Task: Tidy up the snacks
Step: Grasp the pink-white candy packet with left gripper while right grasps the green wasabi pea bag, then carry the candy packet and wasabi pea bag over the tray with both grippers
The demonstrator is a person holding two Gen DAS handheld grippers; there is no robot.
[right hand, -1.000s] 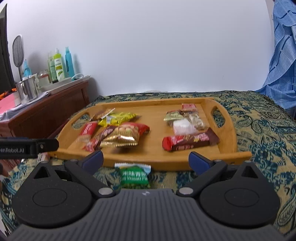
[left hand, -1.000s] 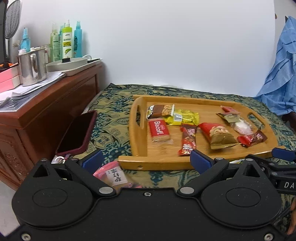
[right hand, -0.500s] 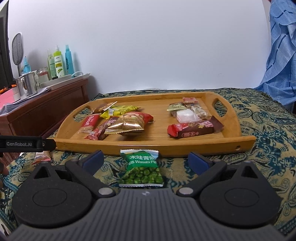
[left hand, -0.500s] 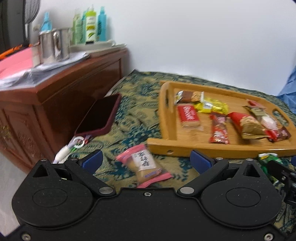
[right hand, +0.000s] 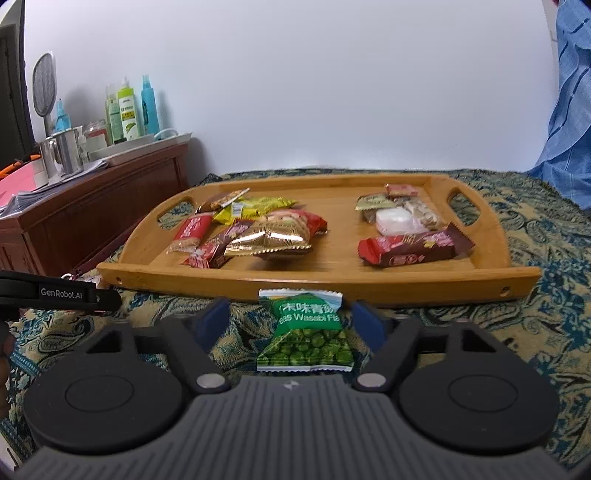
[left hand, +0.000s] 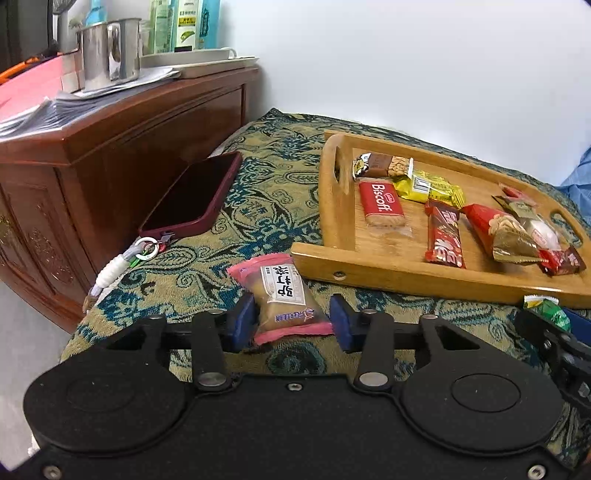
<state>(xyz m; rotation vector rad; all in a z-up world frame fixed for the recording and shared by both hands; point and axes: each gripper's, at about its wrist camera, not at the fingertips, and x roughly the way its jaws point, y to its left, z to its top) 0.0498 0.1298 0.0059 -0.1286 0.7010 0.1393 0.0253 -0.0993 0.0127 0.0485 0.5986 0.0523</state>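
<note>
Bottles on the wooden cabinet at far left are cut off by the frame edge, their labels unreadable. A dark red phone lies on the patterned bedspread beside the cabinet. The left hand-held gripper is closing around a pink-wrapped cake on the bedspread; its left pad seems to touch the wrapper, the right stands just clear. The wooden tray beyond holds a Biscoff biscuit, bars and nut packets. The right hand-held gripper is also closing, its pads apart on either side of a green wasabi pea packet lying in front of the tray.
</note>
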